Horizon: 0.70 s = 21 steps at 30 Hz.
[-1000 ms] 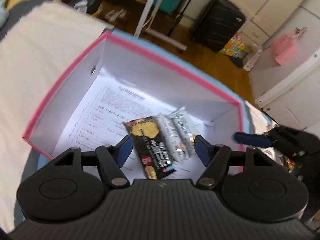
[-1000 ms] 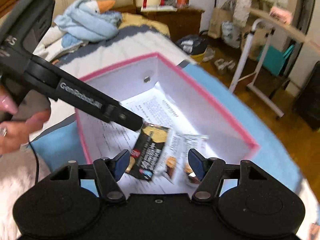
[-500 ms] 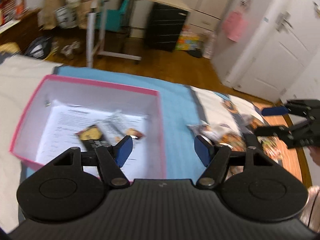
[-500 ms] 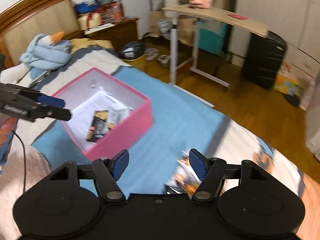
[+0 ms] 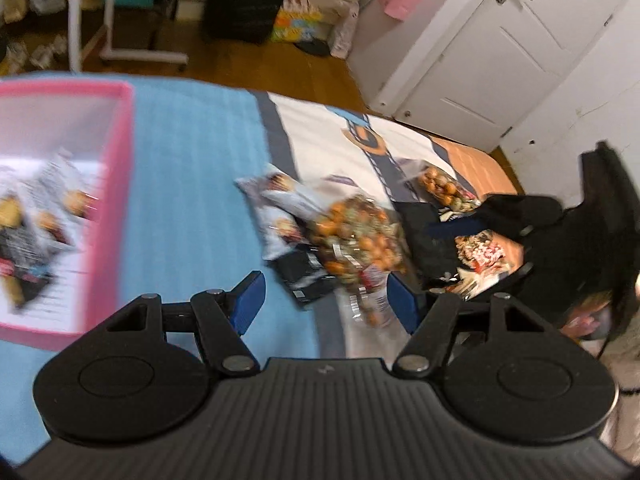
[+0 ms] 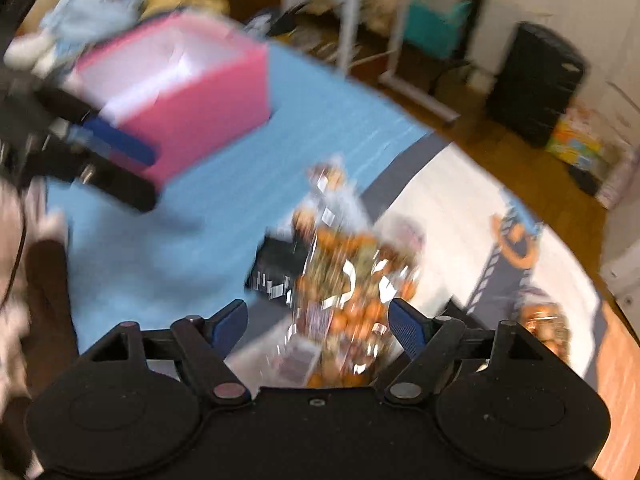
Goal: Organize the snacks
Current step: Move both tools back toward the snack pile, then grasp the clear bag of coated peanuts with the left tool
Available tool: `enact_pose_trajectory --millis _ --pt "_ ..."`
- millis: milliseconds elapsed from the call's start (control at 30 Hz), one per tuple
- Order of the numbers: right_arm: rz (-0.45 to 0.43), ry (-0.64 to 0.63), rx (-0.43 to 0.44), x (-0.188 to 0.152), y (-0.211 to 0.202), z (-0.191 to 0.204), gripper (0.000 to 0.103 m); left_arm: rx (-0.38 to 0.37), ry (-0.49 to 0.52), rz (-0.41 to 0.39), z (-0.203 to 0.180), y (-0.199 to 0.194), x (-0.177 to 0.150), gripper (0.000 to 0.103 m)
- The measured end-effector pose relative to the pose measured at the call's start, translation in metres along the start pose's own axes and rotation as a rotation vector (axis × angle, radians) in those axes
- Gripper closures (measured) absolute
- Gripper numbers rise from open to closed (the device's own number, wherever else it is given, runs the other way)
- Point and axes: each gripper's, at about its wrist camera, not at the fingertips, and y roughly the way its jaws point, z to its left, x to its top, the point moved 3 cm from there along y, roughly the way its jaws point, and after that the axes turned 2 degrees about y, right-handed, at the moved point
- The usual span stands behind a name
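A pink box (image 5: 116,168) stands on the blue bedspread at the left, with several snack packets (image 5: 44,216) inside on a printed sheet. It also shows in the right wrist view (image 6: 208,96). A loose pile of snacks lies on the bed: a clear bag of orange pieces (image 5: 356,236), a white packet (image 5: 280,208) and a black packet (image 5: 308,276). My left gripper (image 5: 324,304) is open and empty, just short of the pile. My right gripper (image 6: 316,322) is open above the orange bag (image 6: 352,280); it also shows at the right of the left wrist view (image 5: 520,232).
Another orange snack bag (image 5: 444,190) and a red-white packet (image 5: 484,252) lie further right on the bed. Beyond the bed edge are wooden floor, a black suitcase (image 6: 536,80), a white table frame (image 5: 108,20) and white cupboard doors (image 5: 480,52).
Both grippers have swung away from the pink box to the right, toward the snack pile. The box now sits at the left of both views. Both stay open.
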Motion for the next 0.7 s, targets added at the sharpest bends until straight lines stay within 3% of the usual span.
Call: enact_pose_trajectory --millis 100,267,500,633,700 --pt "0.068 0.066 0.019 -0.006 0.021 -0.014 0.021 -0.033 -0.04 0.023 -0.006 0.034 -0.003 0.045" --pt "0.09 0.125 0.04 -0.006 0.036 -0.021 0.018 -0.114 -0.097 0.063 -0.015 0.074 -0.014 0.048" --pt "0.15 0.084 0.022 -0.015 0.062 -0.01 0.005 -0.126 -0.159 0.07 -0.006 0.104 -0.038 0.049" --pt "0.153 0.08 0.032 -0.02 0.077 -0.009 0.002 -0.162 -0.258 0.103 0.006 0.124 -0.047 0.049" --pt "0.141 0.082 0.017 -0.02 0.077 -0.006 0.002 -0.181 -0.262 0.078 0.007 0.127 -0.048 0.049"
